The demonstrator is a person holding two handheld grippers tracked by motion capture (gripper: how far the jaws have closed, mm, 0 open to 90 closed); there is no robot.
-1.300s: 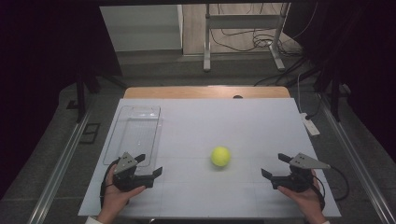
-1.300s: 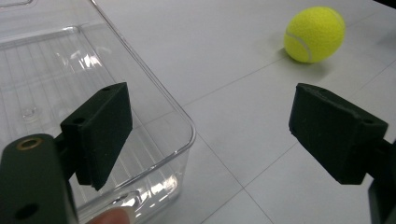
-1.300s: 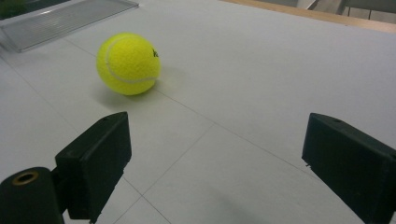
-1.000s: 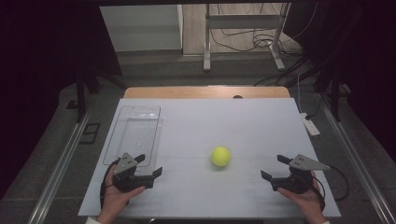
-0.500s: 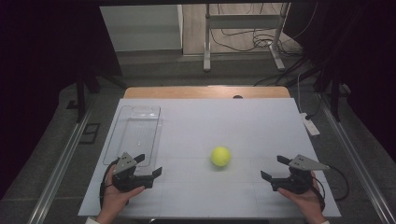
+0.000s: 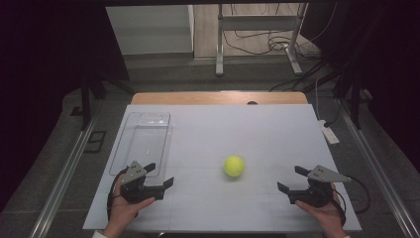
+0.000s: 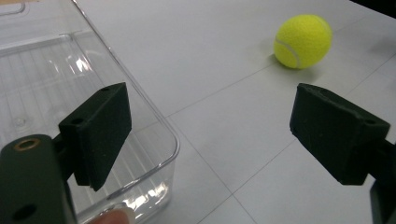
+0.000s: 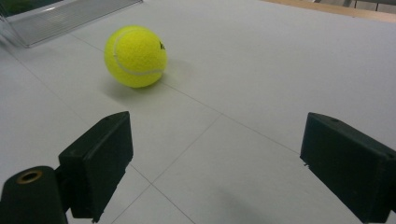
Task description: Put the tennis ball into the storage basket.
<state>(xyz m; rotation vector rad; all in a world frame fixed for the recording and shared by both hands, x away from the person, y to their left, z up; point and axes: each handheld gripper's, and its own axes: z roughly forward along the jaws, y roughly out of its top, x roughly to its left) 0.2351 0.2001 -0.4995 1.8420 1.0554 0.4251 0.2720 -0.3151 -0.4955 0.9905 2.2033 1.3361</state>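
Nothing has shifted since the earlier frames: both hands hold their places and the round yellow-green felt tennis ball (image 6: 234, 165) lies where it did, on the white table (image 6: 257, 124) between the two tongs and apart from both. Left tongs (image 6: 159, 175) stand wide with nothing between them, just beside the near end of the clear rectangular plastic tray (image 6: 143, 139). Right tongs (image 6: 292, 179) also stand wide and hold nothing.
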